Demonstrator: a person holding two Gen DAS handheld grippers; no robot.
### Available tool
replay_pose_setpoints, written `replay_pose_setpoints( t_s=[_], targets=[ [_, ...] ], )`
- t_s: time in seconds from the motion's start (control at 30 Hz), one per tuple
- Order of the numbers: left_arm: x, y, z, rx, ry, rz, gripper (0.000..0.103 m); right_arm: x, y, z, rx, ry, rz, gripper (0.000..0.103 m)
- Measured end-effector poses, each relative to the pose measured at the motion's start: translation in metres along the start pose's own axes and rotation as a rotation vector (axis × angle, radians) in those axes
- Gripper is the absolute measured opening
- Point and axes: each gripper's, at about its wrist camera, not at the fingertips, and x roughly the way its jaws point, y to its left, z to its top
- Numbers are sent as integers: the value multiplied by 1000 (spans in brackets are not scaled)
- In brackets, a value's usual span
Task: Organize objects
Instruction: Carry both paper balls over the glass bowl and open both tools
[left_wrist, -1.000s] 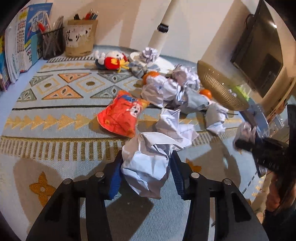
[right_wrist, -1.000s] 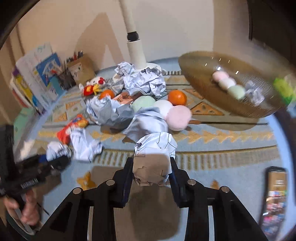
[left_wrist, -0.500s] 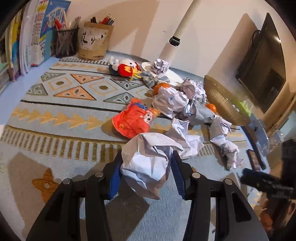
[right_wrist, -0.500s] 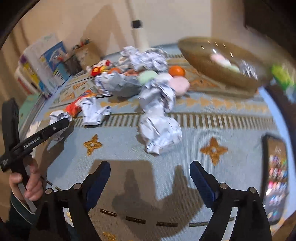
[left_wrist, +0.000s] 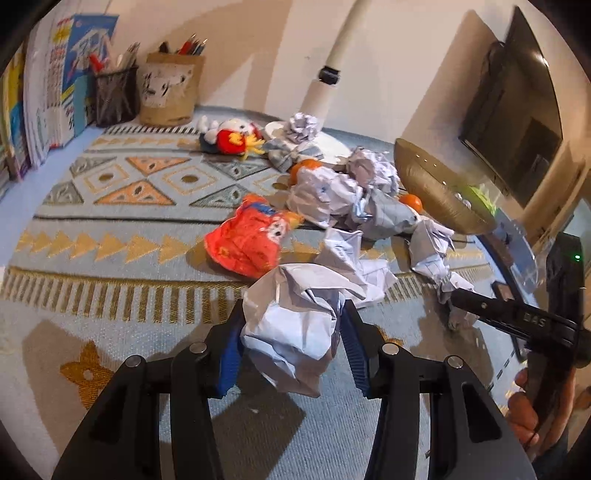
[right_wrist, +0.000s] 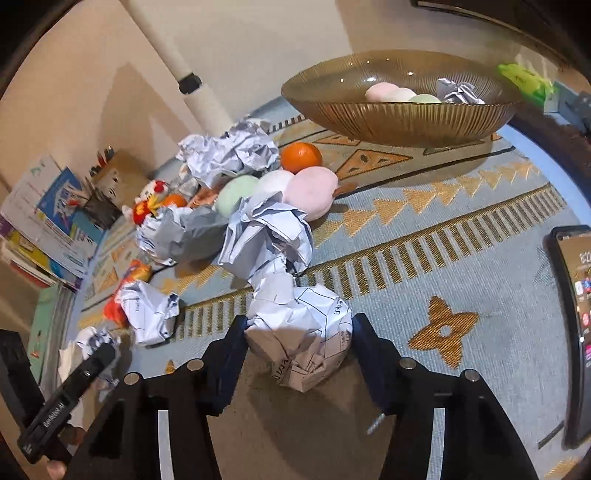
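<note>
Now we hold a crumpled paper ball in our left gripper, its jaws pinching the wad from both sides above the rug, much as a second ago; that hand has hardly shifted.

Our right gripper is where things differ. A second ago it clamped a paper wad; half a second ago its jaws stood spread wide with the wad lying loose on the rug ahead of them. Its jaws are closing again around that same wad, which sits between them on the rug. The left pad looks to touch the paper, while whether the right pad presses it yet we cannot tell. The view has also rolled, so the bowl now tilts across the upper right.

Behind the wad a chain of more crumpled paper runs back to three pastel balls and an orange. The bowl holds three more pastel balls and a paper scrap. A phone lies at the right edge of the rug.

From the left view an orange snack bag lies just beyond our held ball, with a plush toy and pen holders further back.
</note>
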Motion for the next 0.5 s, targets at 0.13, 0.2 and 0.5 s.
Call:
replay_pose_setpoints(
  t_s=[0.13, 0.2, 0.5],
  targets=[
    [-6, -18, 10, -3, 6, -43, 44, -13, -8, -16, -4, -23, 88, 50],
    [-11, -40, 26, 32, -17, -82, 44, -27, -11, -15, -26, -42, 77, 50],
    [37, -161, 140, 154, 34, -341, 44, -116, -52, 62, 29, -211, 41, 50]
  ],
)
